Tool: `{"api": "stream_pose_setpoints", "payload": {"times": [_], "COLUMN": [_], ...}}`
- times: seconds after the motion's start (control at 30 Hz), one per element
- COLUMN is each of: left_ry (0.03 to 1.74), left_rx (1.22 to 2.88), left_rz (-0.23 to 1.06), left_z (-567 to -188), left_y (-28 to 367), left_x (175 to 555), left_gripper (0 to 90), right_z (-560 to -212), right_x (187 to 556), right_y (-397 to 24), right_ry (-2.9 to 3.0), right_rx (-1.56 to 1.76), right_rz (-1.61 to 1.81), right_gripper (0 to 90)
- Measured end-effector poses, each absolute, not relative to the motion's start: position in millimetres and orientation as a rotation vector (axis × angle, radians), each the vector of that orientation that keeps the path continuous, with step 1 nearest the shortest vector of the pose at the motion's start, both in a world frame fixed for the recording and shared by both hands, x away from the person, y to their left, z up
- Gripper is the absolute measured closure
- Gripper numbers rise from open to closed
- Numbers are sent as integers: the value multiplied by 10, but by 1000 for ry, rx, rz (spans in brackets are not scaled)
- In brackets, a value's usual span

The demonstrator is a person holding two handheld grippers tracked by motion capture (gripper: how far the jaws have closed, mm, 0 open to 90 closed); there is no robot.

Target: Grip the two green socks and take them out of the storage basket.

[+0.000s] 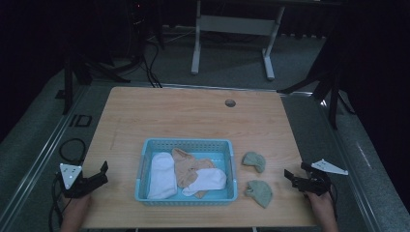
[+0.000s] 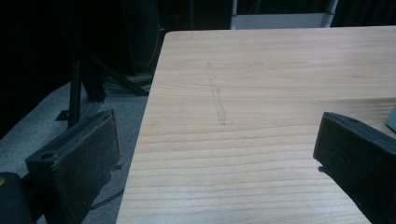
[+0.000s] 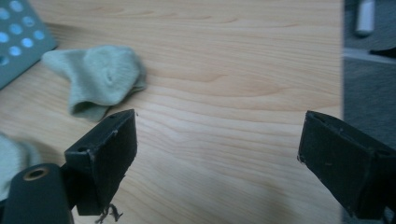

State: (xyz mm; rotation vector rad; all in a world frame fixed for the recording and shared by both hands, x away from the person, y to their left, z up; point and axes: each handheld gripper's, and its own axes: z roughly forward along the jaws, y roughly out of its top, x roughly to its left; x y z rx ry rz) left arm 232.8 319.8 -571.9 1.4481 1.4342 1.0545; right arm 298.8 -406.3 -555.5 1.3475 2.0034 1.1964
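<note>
- We find a blue basket (image 1: 145, 159) at the near middle of the table (image 1: 193, 116); it serves as our landmark throughout.
- Inside the basket lie three socks: a white sock (image 1: 162, 175) along its left wall, a tan sock (image 1: 186, 166) in the middle, and a second white sock (image 1: 207, 181) partly over the tan one.
- Outside, just right of the basket, two green socks rest on the bare table — the farther green sock (image 1: 254, 161) level with the basket's middle, the nearer green sock (image 1: 258, 192) off its near right corner. They lie apart from each other and from the basket wall.
- The right claw (image 1: 291, 178) hovers right of the basket, beyond both green socks, its jaws spread and holding nothing; its own view looks onto the farther green sock (image 3: 100, 77).
- The left claw (image 1: 102, 171) sits well left of the basket, jaws likewise spread and empty, over the table edge.
- We judge the green socks light, soft and limp — not fragile or slippery. They will sag and unroll when lifted.
- We advise pinching the bunched middle fold, jaws pressed down to the table so both layers are caught.
</note>
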Motion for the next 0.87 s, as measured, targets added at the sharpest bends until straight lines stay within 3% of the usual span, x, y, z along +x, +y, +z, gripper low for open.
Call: {"api": "stream_pose_setpoints", "payload": {"times": [0.87], "left_ry": [1433], "left_rx": [1453], "left_rz": [1059], "left_z": [-5718], "left_y": [3193], "left_x": [2326], "left_gripper": [7], "right_z": [-5613], "right_x": [2820], "right_y": [-4184], "right_ry": [1746], "right_rx": [1470], "right_rz": [1267], "right_gripper": [129]}}
